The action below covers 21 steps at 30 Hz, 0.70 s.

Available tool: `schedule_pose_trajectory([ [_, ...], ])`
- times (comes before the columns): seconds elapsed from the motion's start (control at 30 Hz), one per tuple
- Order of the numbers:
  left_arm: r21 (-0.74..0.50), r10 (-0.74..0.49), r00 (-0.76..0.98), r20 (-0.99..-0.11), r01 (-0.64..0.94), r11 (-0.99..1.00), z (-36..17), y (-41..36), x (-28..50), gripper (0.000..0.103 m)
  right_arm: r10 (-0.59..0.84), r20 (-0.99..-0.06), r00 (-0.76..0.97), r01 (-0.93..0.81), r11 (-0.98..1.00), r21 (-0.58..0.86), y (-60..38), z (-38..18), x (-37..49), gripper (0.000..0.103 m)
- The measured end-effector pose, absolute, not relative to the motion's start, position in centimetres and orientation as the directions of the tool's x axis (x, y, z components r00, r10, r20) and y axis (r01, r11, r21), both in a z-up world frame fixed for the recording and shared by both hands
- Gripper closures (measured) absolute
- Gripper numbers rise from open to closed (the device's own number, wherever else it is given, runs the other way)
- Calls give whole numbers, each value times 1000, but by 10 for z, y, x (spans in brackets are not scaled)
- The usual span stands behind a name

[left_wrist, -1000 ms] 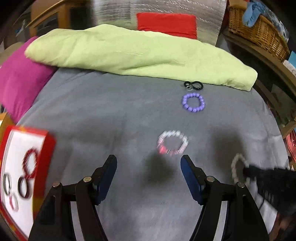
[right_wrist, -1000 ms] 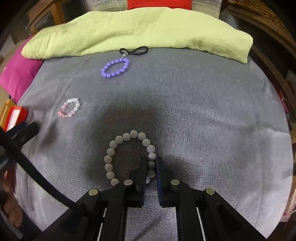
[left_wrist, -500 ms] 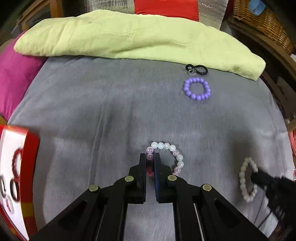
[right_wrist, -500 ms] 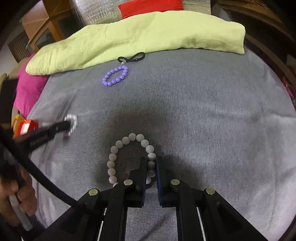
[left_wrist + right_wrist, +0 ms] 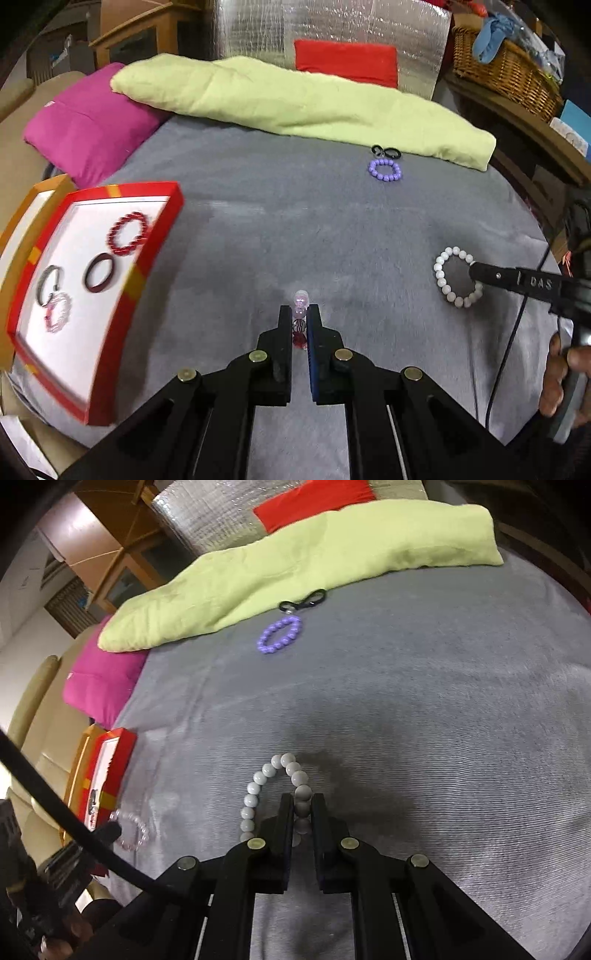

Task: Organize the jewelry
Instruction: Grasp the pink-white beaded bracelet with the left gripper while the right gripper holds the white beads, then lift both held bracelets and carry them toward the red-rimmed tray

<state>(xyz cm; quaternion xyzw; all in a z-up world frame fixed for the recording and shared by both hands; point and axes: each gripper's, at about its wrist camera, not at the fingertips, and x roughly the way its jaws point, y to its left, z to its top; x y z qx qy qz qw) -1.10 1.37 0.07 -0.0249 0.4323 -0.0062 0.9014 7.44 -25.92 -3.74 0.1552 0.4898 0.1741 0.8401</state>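
Our left gripper (image 5: 299, 319) is clamped on a pink-and-clear bead bracelet (image 5: 300, 306), pinched edge-on between its pads above the grey blanket (image 5: 295, 229). Our right gripper (image 5: 303, 808) is clamped on the near side of a white bead bracelet (image 5: 275, 771), whose loop extends beyond the fingertips to the left; from the left wrist view the same bracelet sits at the right, gripped at its right edge.

To the left, at the blanket's edge, lies the red-rimmed tray (image 5: 155, 254). It holds a red bead bracelet (image 5: 127, 233), a dark ring (image 5: 99, 272), a grey open bangle (image 5: 50, 286) and a pale pink bracelet (image 5: 57, 312).

Far across the blanket, a purple bead bracelet (image 5: 384, 171) lies just in front of a black figure-eight clasp (image 5: 386, 151), which lies at the edge of the green cushion (image 5: 295, 99).
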Motion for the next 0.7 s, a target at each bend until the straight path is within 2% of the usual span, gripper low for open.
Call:
schedule_pose_trajectory([
  [0.7,-136,-95,678,-729,-7,991,13,52,-49,95,461,-725,512,-175,882,437,-261,-23,63,93],
])
